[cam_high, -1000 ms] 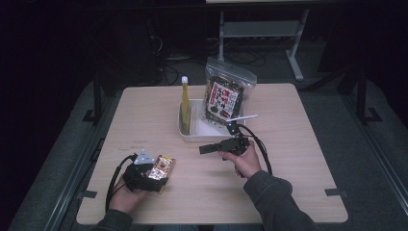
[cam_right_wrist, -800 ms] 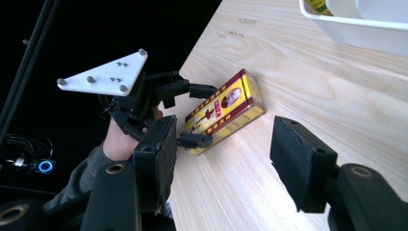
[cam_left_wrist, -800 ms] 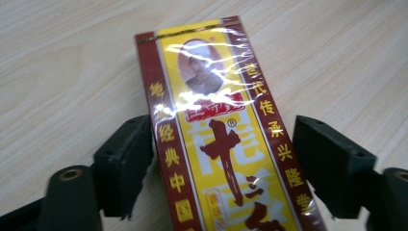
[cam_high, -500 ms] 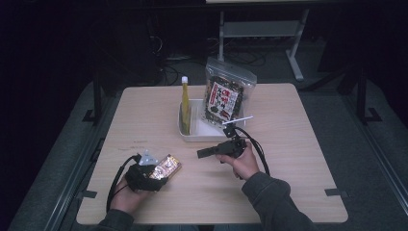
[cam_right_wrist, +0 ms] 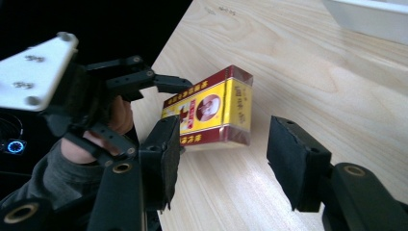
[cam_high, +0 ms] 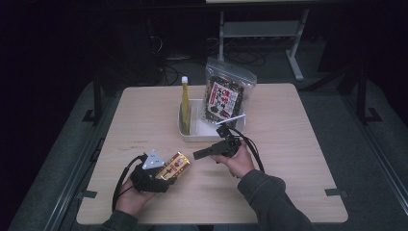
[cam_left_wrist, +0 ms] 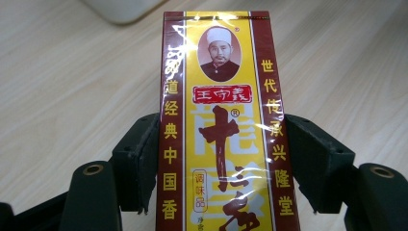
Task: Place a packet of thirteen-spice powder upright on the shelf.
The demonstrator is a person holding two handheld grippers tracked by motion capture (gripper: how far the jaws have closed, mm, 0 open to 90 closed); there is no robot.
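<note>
Left tool [cam_high: 161, 174] was clamped on the box [cam_high: 176, 166], a yellow and maroon carton wrapped in clear film; the left gripper view showed both pads pressed flat against its long sides, label face up [cam_left_wrist: 221, 125]. Box was held low at the near left of the worktop [cam_high: 298, 144], its far end pointing toward the right tool; whether its underside touched the wood could not be told. Holding it by the rear half left the front end free, which in my judgement suited a hand-over. Right tool [cam_high: 198, 155] stood with jaws apart and nothing between them, pointing leftward at the box from just beside it; in the right gripper view the box's free end [cam_right_wrist: 226, 113] lay ahead of the open jaws, near but not yet between them. Jaw spacing looked wider than the box's end, so a grasp across it appeared feasible. Tray [cam_high: 185, 132] sat at mid worktop, carrying an upright bottle [cam_high: 184, 103] at its left and a snack bag [cam_high: 225, 98] leaning at its right; free space remained between them, a likely destination for the box. Risk noted: the slick film may let the box slip if the left tool releases before the right has closed.
</note>
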